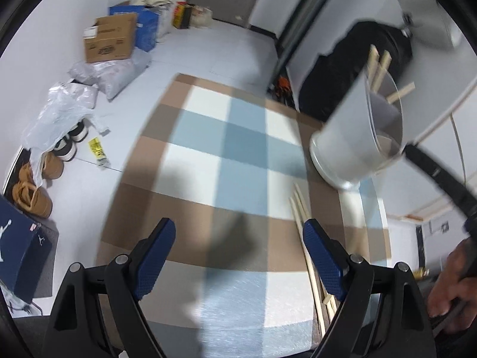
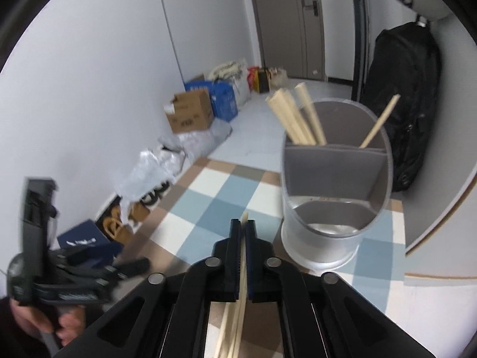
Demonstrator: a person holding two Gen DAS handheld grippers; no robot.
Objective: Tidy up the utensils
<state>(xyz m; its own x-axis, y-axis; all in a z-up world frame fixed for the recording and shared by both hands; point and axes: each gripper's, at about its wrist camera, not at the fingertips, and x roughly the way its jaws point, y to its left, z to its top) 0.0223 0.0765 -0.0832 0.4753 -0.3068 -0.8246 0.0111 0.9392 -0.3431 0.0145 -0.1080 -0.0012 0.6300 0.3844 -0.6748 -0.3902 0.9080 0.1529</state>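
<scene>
Fingers (image 2: 235,238) of the right gripper (image 2: 244,232) are clamped on one wooden chopstick (image 2: 244,256); left gripper (image 1: 238,238) is held wide, empty.
Divided holder (image 2: 334,185) is stood near the checked mat's (image 1: 208,155) far right corner; four chopsticks (image 2: 301,119) are kept inside, loose chopsticks (image 1: 301,208) laid along the right edge.

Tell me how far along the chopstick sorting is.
Done: several wooden chopsticks stand in the grey divided holder. In hand: the right gripper is shut on one pale chopstick. Left: more chopsticks lie on the checked mat; the left gripper is open, empty.

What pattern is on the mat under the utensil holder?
A check of blue, white and tan squares on the mat, clearest in the left wrist view.
</scene>
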